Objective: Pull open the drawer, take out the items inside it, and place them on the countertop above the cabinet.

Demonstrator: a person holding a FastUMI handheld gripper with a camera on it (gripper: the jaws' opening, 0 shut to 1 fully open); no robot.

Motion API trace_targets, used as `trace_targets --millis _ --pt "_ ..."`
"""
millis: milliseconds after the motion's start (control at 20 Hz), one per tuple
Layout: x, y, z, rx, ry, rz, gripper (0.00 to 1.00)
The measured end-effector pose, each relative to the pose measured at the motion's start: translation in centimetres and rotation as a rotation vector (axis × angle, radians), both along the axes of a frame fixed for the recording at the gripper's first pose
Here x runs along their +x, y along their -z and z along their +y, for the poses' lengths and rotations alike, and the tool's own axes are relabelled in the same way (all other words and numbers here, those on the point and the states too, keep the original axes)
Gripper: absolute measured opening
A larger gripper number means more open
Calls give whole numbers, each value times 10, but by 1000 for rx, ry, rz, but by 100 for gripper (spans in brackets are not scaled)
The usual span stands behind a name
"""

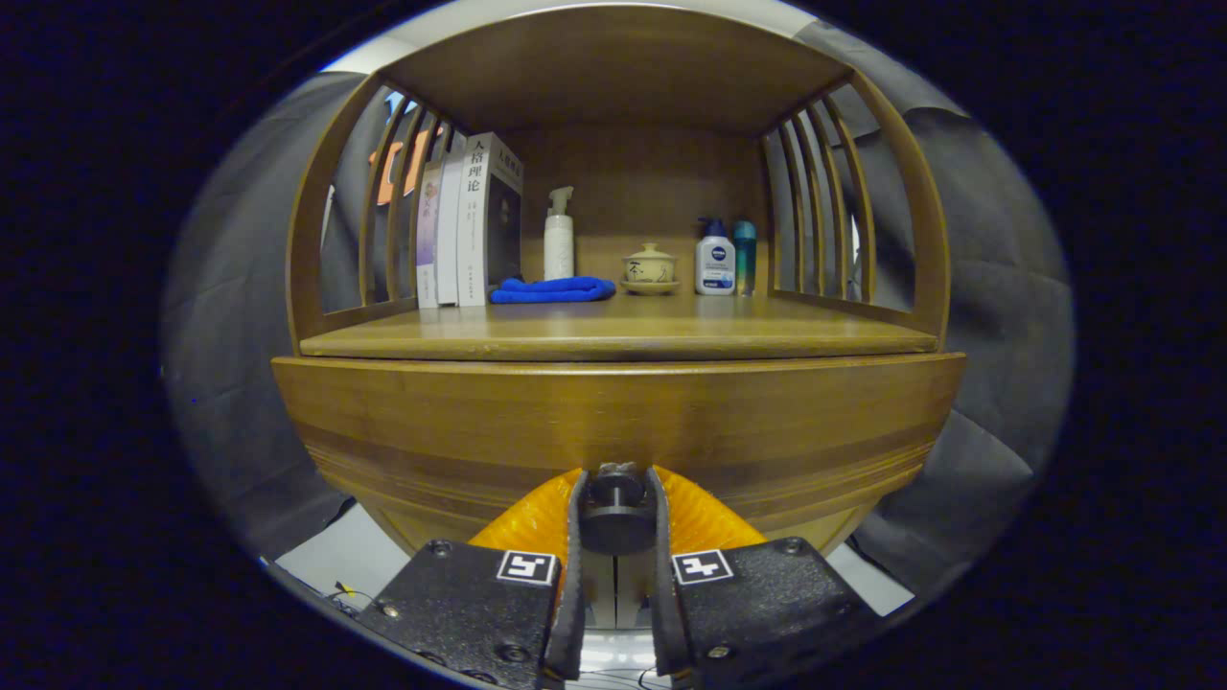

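The gripper point(616, 498) is clamped on the dark knob point(616, 491) of the drawer point(613, 422), both fingers pressing it. On the countertop point(613, 331) above: books point(470, 225) far left, blue cloth point(553, 288), pump bottle point(559, 240), lidded cup point(650, 265), two bottles point(725, 257) far right

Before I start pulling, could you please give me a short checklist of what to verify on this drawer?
1. Jaws of the gripper closed on both sides of the drawer knob: ok.
2. Knob centred between them: ok.
3. Drawer front opened: not ok, no gap shows under the countertop.
4. Free countertop in front of the blue cloth and lidded cup: ok.
5. Drawer contents: cannot tell.
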State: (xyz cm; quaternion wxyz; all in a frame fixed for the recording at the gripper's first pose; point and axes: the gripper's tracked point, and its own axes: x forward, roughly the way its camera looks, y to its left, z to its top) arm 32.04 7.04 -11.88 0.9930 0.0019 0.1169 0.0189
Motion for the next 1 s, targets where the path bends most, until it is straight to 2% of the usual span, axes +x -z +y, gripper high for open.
trace_targets --millis 850,1000 --pt "-129 17 -6 -37 -9 -22 31" --pt "-151 21 -4 -12 -20 -5 31"
